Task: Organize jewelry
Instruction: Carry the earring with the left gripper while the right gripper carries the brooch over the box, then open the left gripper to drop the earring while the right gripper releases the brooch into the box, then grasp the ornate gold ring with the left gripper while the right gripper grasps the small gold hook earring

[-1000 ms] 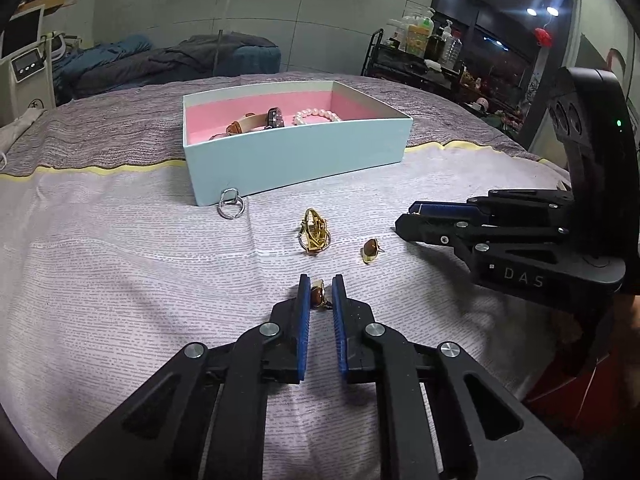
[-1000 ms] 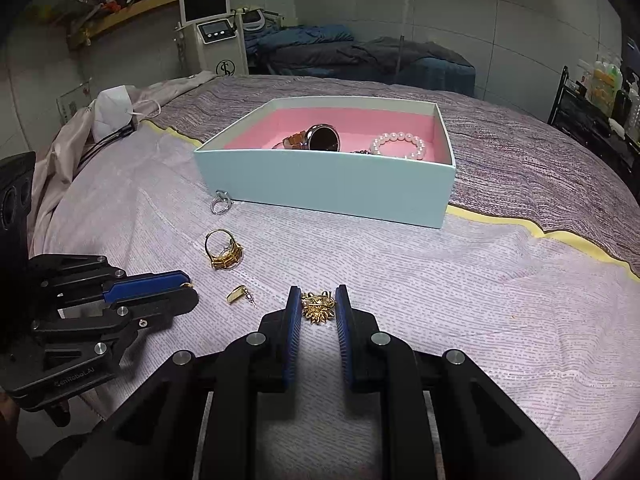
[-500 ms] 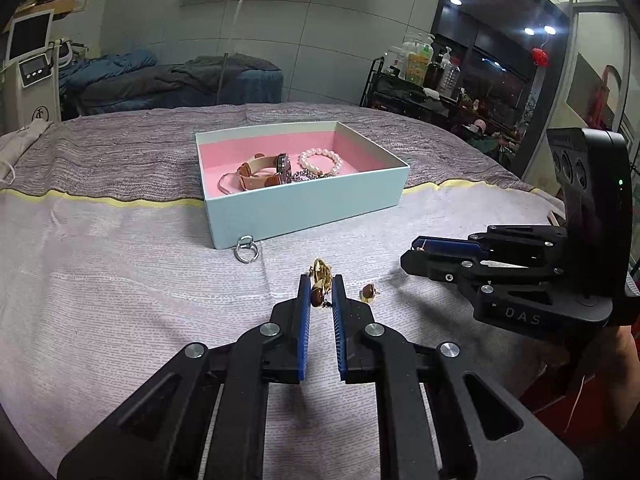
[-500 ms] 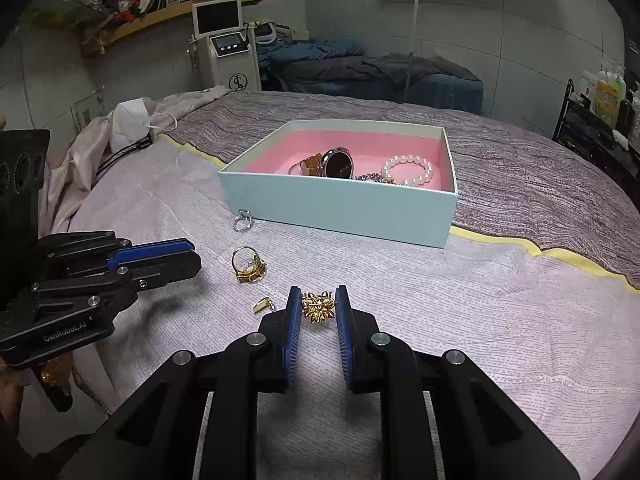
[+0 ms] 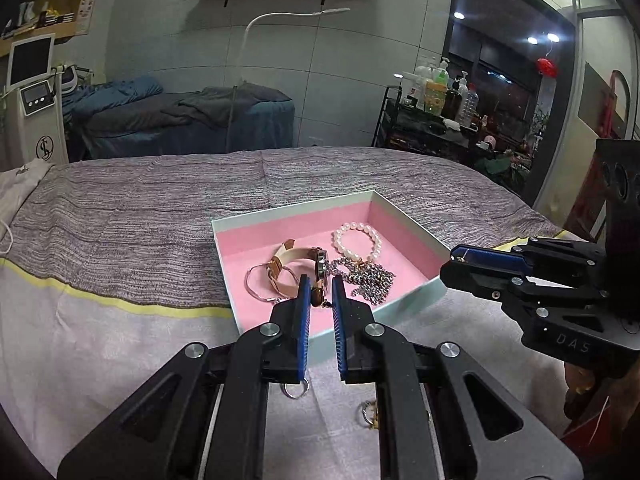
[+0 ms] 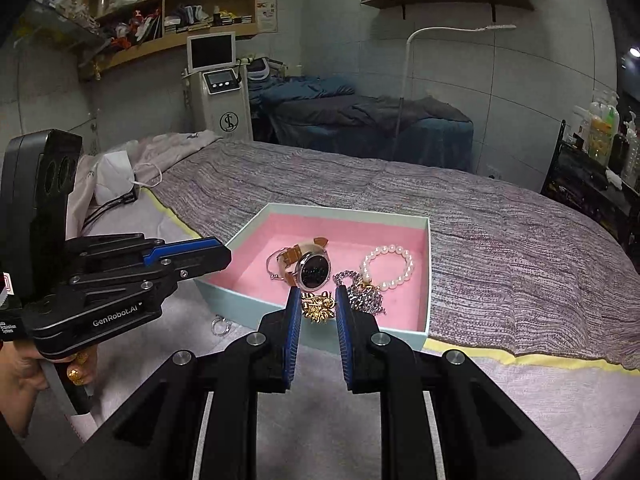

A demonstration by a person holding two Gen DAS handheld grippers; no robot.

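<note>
Both views are dim and cool-toned, with heavy fisheye bending that curves the wall tiles and darkens the corners to black. The pink-lined box is the brightest, sharpest area, lit softly from above. Right of the box in the left wrist view, small ceiling spots glare in a dark glass partition. Below the box, faint soft shadows lie on the bed cover. Shelves behind the box look slightly soft.

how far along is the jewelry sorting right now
Done: the pink-lined pale blue box already holds a tan-strap watch, a white pearl bracelet and a silver chain.
In hand: the left gripper pinches a small brown-stone earring; the right gripper holds a gold brooch.
Left: a silver ring and a gold ring lie on the cloth.
</note>
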